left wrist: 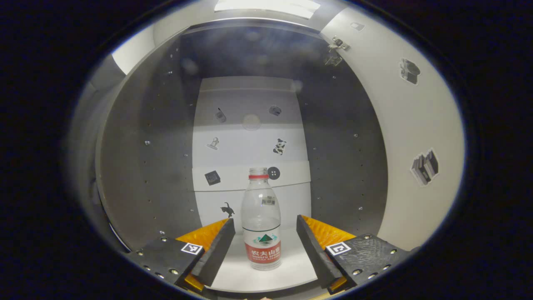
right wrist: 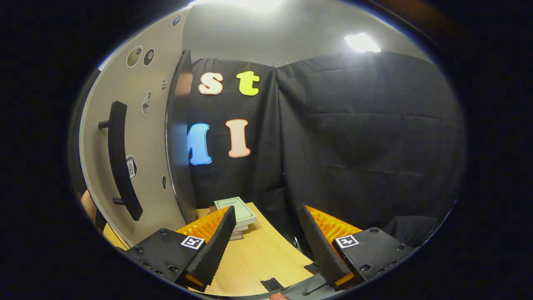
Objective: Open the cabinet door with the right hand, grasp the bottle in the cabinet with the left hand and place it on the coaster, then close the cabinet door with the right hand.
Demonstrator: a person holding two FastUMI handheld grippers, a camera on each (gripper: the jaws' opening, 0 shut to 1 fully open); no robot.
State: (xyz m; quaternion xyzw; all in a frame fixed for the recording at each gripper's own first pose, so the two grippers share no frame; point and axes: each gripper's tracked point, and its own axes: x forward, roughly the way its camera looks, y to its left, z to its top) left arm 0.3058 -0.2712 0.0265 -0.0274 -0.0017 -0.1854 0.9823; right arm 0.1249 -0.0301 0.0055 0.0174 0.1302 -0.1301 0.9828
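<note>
In my left gripper view, I am looking straight into the open cabinet (left wrist: 145,166). The bottle (left wrist: 261,221) stands upright on the white floor of the cabinet, in the middle, close to the front. It is see-through, with a red ring under its cap and a red and white label low down. It looks almost empty, but I cannot be sure.

My left tongs (left wrist: 265,237) are spread wide. The bottle sits between the two fingers (left wrist: 216,250), but neither finger touches it. There is a gap on each side, so the tongs hold nothing.

The cabinet has dark walls on the left and right. The back wall (left wrist: 250,141) is white and has small stickers on it. One sticker is a little black cat (left wrist: 227,209), just left of the bottle. On the right, the door (left wrist: 412,137) is swung open. I can see its pale inner side, with a hinge (left wrist: 338,45) near the top and more stickers.

In my right gripper view, my right tongs (right wrist: 266,237) are also spread wide and hold nothing. They hang over a wooden worktop (right wrist: 258,258). On the left I see the outer side of the door (right wrist: 145,137), with a long black handle (right wrist: 120,162) on it. The tongs are near the handle but not touching it. A few books (right wrist: 235,210) lie stacked on the far part of the worktop, just behind my left finger. Black cloth (right wrist: 366,141) hangs behind everything.
</note>
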